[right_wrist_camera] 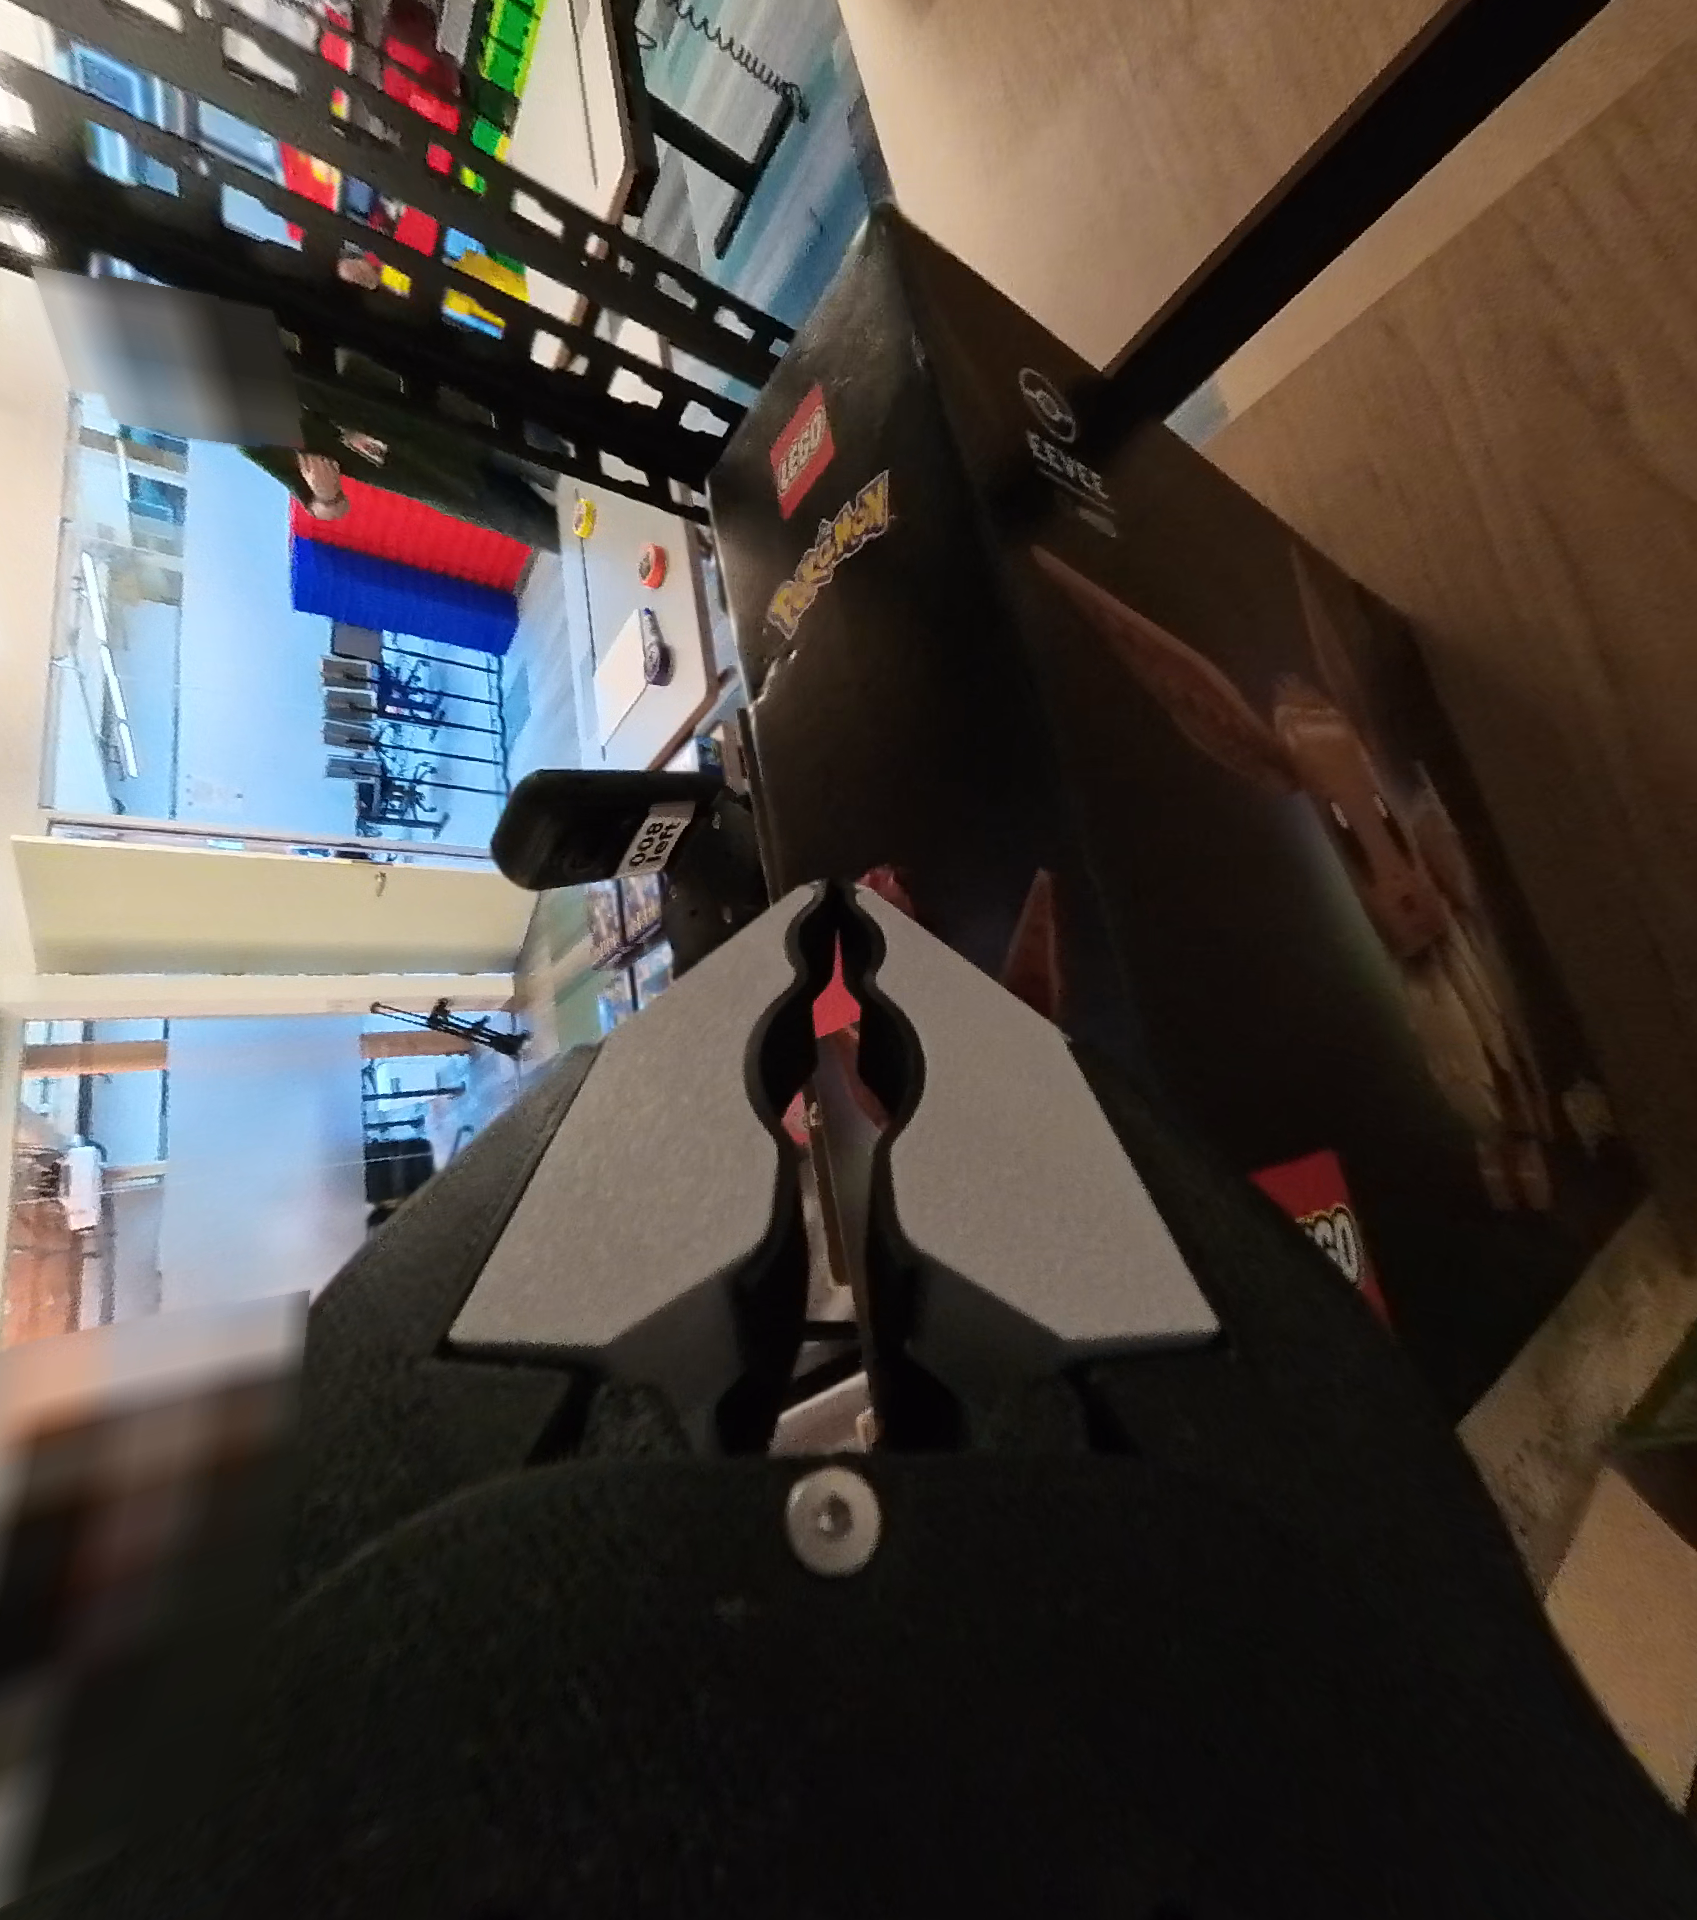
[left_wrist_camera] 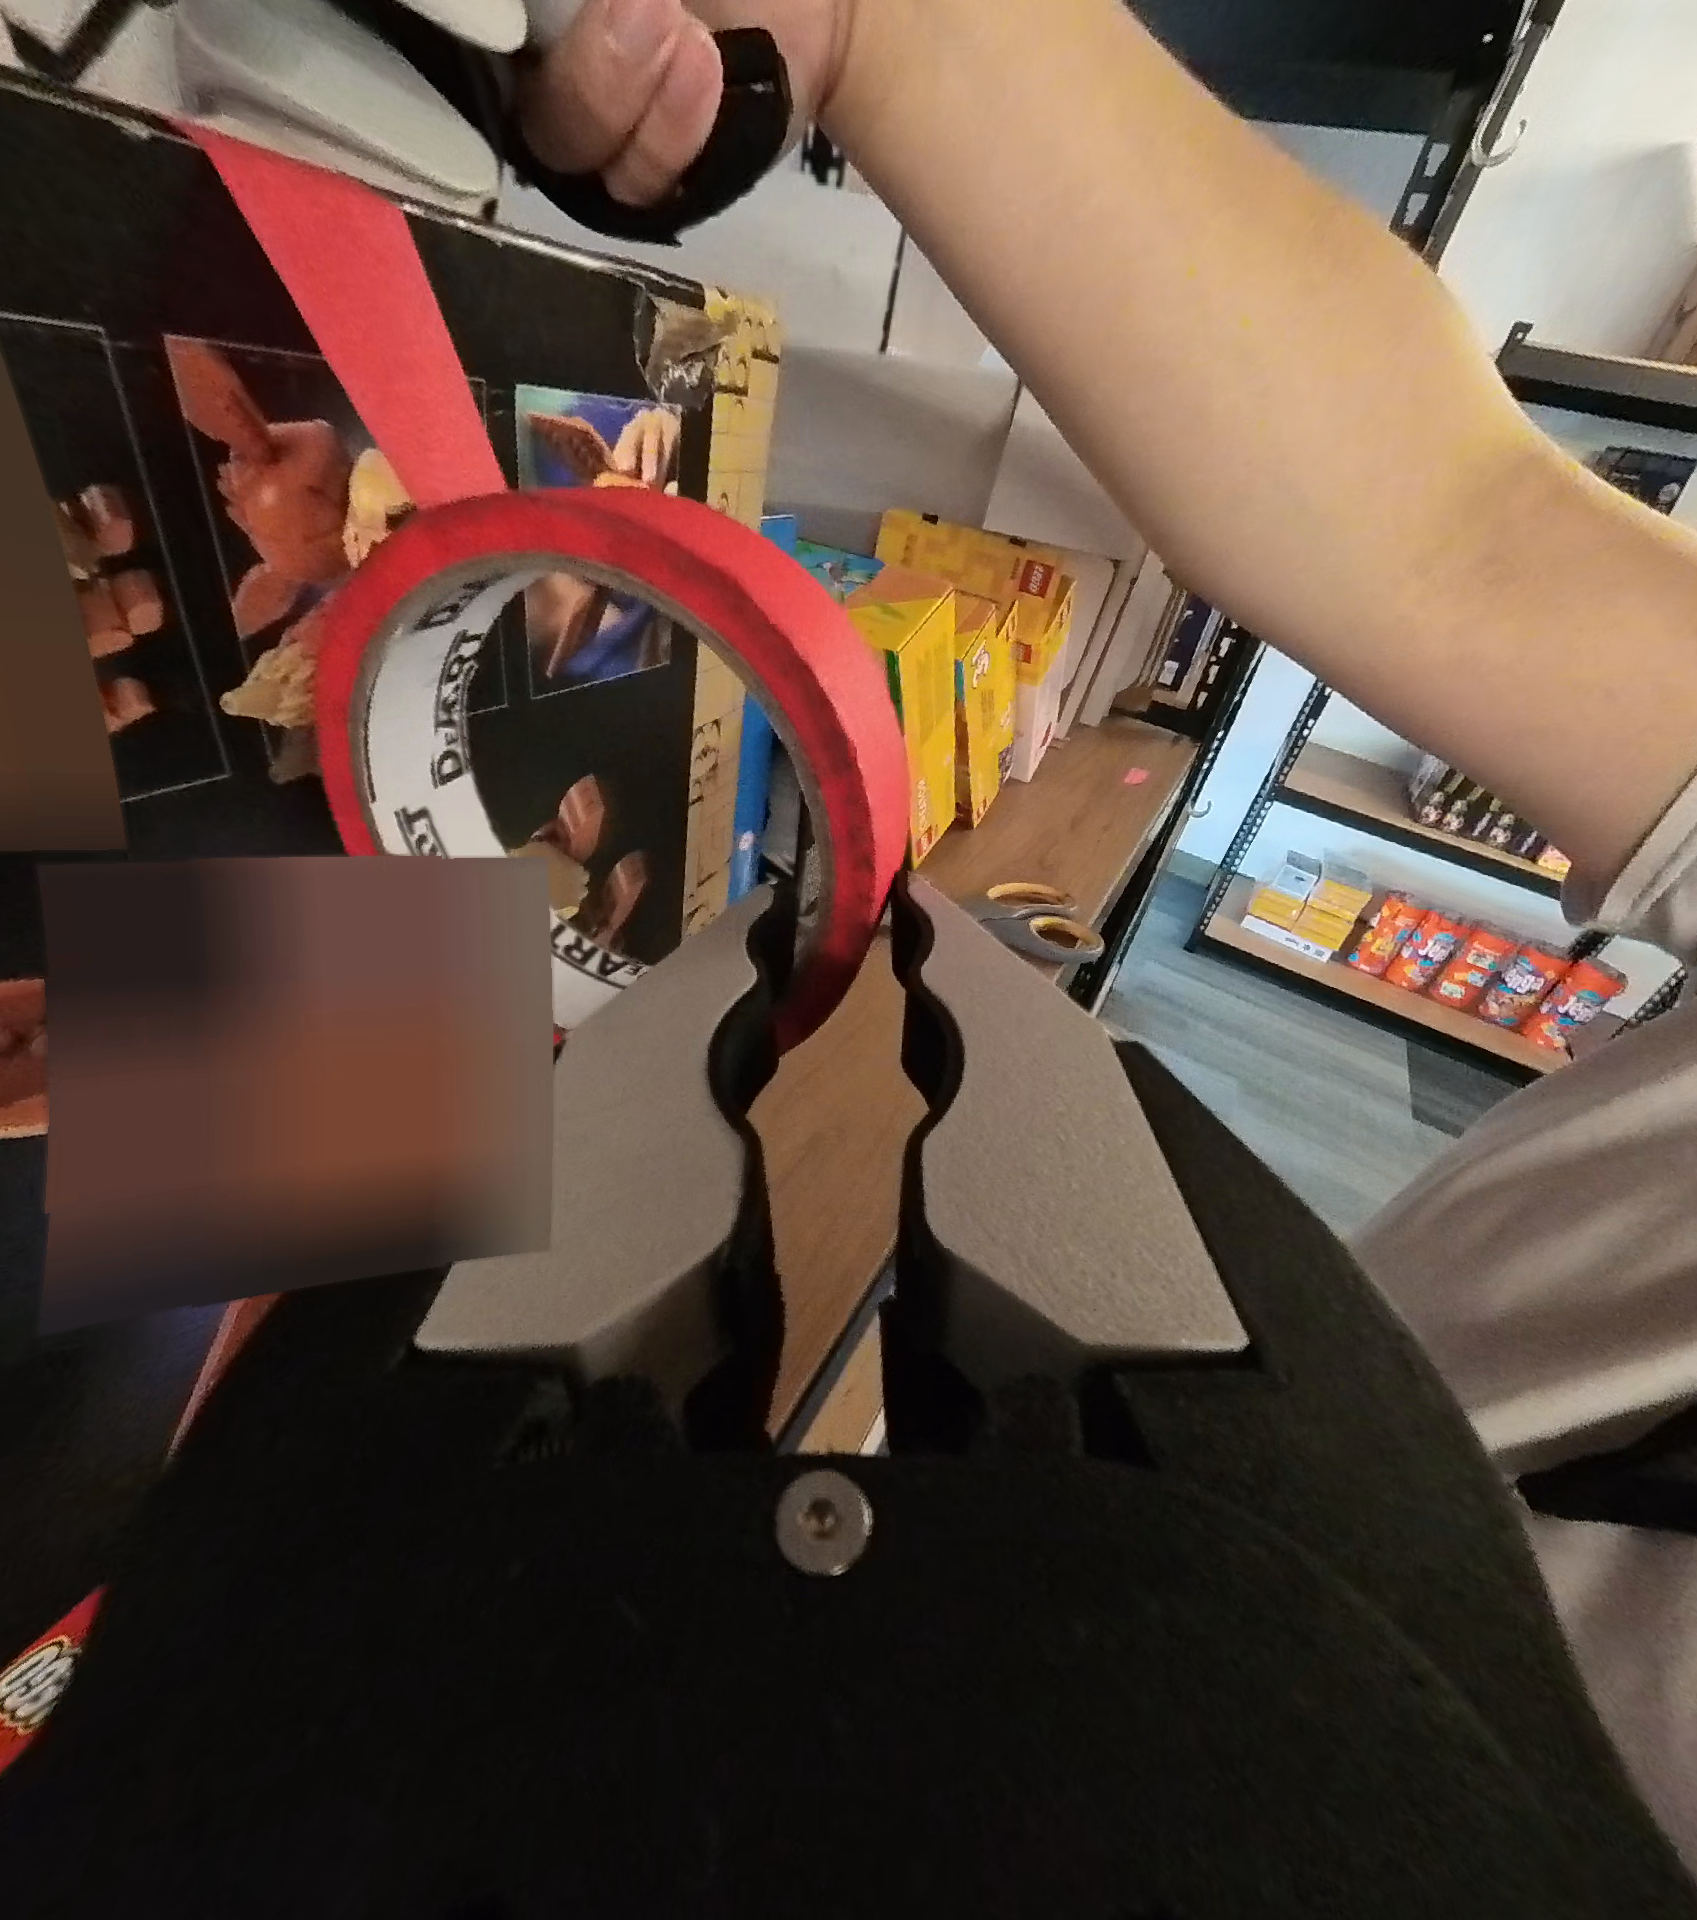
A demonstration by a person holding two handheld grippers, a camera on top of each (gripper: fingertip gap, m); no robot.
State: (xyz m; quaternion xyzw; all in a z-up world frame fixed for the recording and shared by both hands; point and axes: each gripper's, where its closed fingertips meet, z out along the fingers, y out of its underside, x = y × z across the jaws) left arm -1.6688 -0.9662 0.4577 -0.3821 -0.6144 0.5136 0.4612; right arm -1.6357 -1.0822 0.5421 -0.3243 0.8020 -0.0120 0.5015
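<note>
- Right now the biggest thing I see is the black box (left_wrist_camera: 553,343), printed with pictures of a brown creature; in the right wrist view (right_wrist_camera: 1187,790) it stands on a wood-grain surface (right_wrist_camera: 1602,468) with a black edge strip running past it.
- Behind it in my left wrist view runs a wooden shelf (left_wrist_camera: 1062,821) carrying a row of yellow boxes (left_wrist_camera: 937,675), with a black metal rack (left_wrist_camera: 1239,790) beyond that holds orange snack bags (left_wrist_camera: 1478,961).
- A bare forearm (left_wrist_camera: 1239,364) crosses the top of that view, its hand (left_wrist_camera: 657,94) wrapped around the handle of the right gripper (left_wrist_camera: 335,114), which sits at the top edge of the box.
- My left gripper (left_wrist_camera: 833,914) is closed down on the rim of a red tape roll (left_wrist_camera: 605,686), 1 finger inside the ring and 1 outside, the roll tilted in front of the box face.
- From the roll a red tape strip (left_wrist_camera: 345,312) runs up the box face to its top edge, near where the right gripper rests.
- My right gripper (right_wrist_camera: 839,904) has its tips nearly together at the box corner; a sliver of red shows in the gap (I cannot tell whether it is pinched or only behind).
- A pair of scissors (left_wrist_camera: 1041,914) with grey and yellow handles lies on the shelf just past my left fingers.
</note>
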